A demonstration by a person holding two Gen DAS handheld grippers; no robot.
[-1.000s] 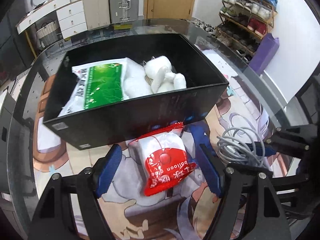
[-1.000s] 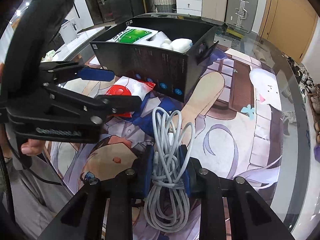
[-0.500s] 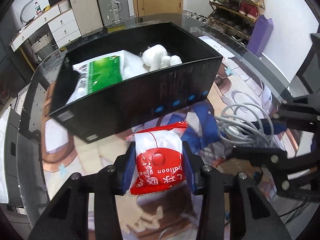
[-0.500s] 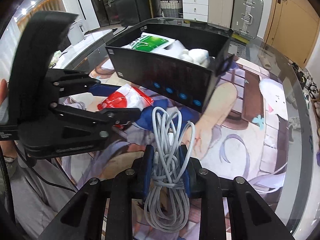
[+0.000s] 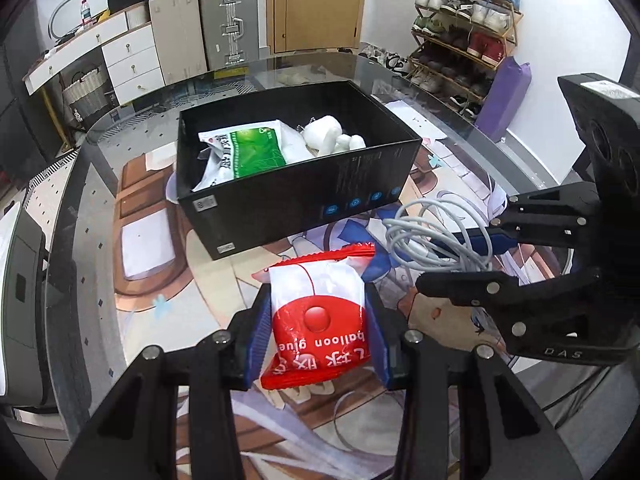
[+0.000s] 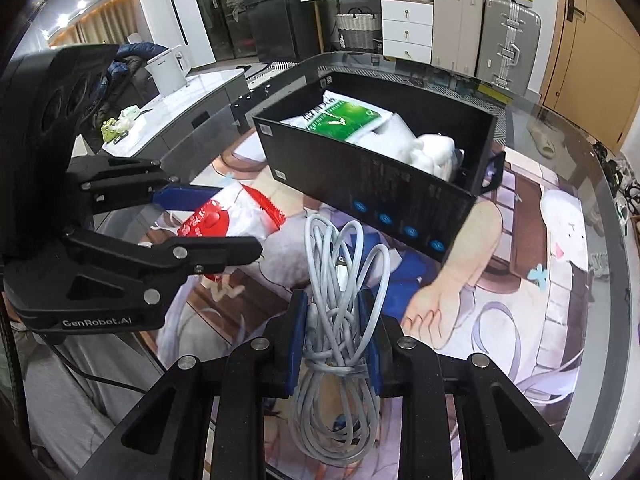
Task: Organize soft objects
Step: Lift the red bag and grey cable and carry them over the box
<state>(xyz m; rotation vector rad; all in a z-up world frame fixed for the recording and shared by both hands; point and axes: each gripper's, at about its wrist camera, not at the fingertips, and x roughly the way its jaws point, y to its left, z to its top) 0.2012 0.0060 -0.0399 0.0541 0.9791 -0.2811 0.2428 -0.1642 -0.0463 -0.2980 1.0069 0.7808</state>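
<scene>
The left gripper point(image 5: 318, 334) pinches a red-and-white packet point(image 5: 318, 320) between its blue ribbed pads. The packet is glossy, crinkled plastic film, roughly rectangular, with a serrated red seal at its far edge and the words "balloon glue" printed upside down. It is held just above the table mat, in front of the black box point(image 5: 304, 200).

The right gripper point(image 6: 334, 336) is pressed tight on a grey cable bundle point(image 6: 340, 300). The cable is smooth, round-section cord wound into long loops and cinched at the middle by its own wraps. A white connector shows among the upper loops. The lower loops hang below the pads, over the gripper frame.

The black box is rigid, matte, rectangular and open-topped, with a row of small blue round icons on its near wall. Inside lie a white-and-green pouch point(image 5: 244, 152) of slick film and a white plush object point(image 5: 332, 140) with rounded lobes. The box walls cut off the lower part of both, and the form of the plush cannot be made out.

The glass table point(image 5: 80, 208) is covered by a printed mat point(image 6: 540, 280) with a cartoon figure, partly hidden under the box.
</scene>
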